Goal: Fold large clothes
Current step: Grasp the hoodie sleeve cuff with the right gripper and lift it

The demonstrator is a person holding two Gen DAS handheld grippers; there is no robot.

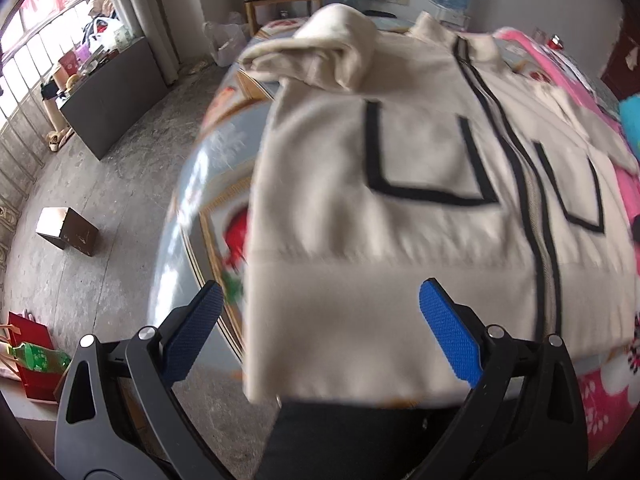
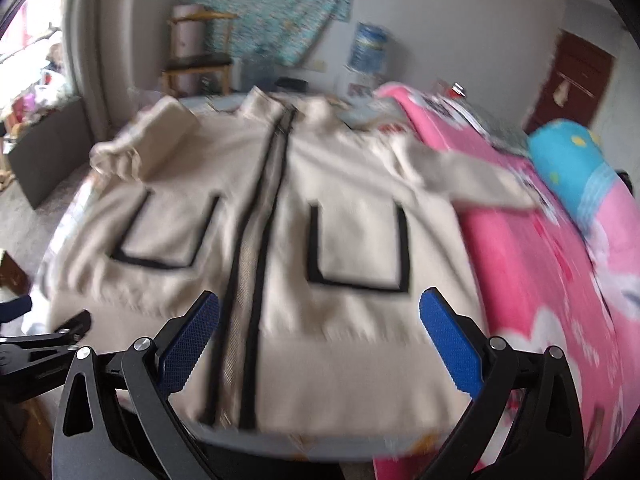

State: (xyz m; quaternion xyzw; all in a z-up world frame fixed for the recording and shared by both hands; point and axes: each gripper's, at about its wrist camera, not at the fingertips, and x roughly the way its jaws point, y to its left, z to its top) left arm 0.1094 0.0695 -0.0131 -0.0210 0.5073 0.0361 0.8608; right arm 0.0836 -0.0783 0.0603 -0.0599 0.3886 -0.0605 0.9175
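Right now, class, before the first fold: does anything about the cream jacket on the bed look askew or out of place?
Yes. The cream zip-front jacket with black-trimmed pockets lies mostly flat, but its two sleeves do not match. One sleeve is bunched into a heap near the shoulder, while the other sleeve lies stretched out across the pink blanket.

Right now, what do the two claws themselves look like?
Both match. The left claw and right claw each have two black angular plastic arms with silver rivets at the joints, ending in flat fingers faced with textured blue pads. No cables, labels or sleeves show.
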